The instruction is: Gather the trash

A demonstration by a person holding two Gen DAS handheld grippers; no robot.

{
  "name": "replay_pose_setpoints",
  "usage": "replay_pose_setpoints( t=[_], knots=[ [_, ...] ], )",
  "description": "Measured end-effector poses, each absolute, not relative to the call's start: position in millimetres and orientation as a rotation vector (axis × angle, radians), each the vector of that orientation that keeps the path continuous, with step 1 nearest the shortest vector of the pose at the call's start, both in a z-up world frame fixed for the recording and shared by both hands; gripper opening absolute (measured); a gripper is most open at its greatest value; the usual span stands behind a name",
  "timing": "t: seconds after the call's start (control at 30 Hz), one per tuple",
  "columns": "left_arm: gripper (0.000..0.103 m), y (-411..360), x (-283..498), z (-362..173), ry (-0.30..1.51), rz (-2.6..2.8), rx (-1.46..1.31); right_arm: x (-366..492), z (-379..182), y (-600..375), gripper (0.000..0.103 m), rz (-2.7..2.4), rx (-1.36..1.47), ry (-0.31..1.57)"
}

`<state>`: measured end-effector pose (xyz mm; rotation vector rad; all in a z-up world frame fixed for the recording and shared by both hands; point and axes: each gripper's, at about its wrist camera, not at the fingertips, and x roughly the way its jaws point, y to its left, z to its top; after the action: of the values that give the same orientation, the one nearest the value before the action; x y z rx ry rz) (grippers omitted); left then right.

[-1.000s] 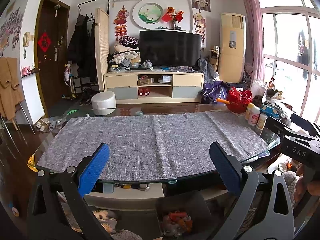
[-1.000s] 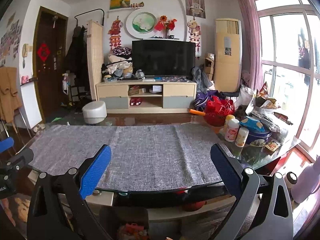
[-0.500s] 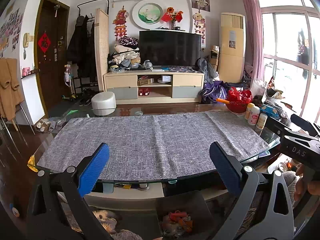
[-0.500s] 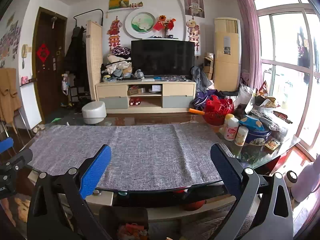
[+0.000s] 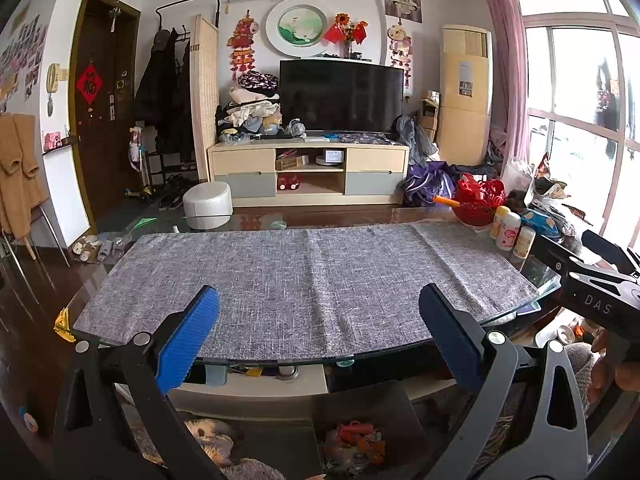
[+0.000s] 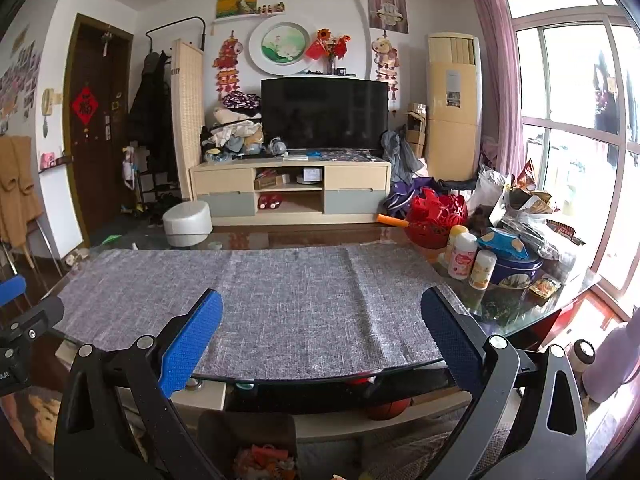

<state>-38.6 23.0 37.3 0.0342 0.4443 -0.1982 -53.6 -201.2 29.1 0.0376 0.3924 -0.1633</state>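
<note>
Under the near desk point(image 5: 280, 362) edge, on the floor: dark boxy bin point(image 5: 360, 404), mouth facing up, with trash point(image 5: 352, 440) inside, a crumpled heap of red, orange and pale wrappers. It is a heap, so I cannot tell a long axis or heading. Left gripper point(image 5: 319, 295) has its jaws spread wide and holding nothing; ribbed blue pads point(image 5: 188, 340) on black arms. The bin sits below and between them, nearer the right-hand finger. Right gripper point(image 6: 322, 299) is the same: jaws released and empty, with the bin low in view towards its left-hand finger. Neither gripper touches the bin or the trash. The desk has a curved glass top with a grey woven cloth point(image 5: 304, 280) on it, long axis left to right, creased in two places and bare in the middle. A yellow crinkled scrap point(image 5: 62, 322) sits at the left near corner of the glass, off the cloth. At the right end, off the cloth: red plastic basket point(image 5: 478, 204), white bottles point(image 6: 462, 256), round blue tin point(image 6: 516, 272), and a small printed packet point(image 6: 542, 286) flat on the glass just beside the tin.
</note>
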Motion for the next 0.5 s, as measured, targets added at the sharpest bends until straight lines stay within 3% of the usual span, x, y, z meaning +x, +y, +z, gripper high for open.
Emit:
replay_pose_setpoints(
  t=[0.5],
  knots=[
    [0.095,23.9,-37.7,37.2,0.444,-0.201,0.034,-54.3,24.1,-201.6,0.100,-0.162,0.044,0.395]
  ],
)
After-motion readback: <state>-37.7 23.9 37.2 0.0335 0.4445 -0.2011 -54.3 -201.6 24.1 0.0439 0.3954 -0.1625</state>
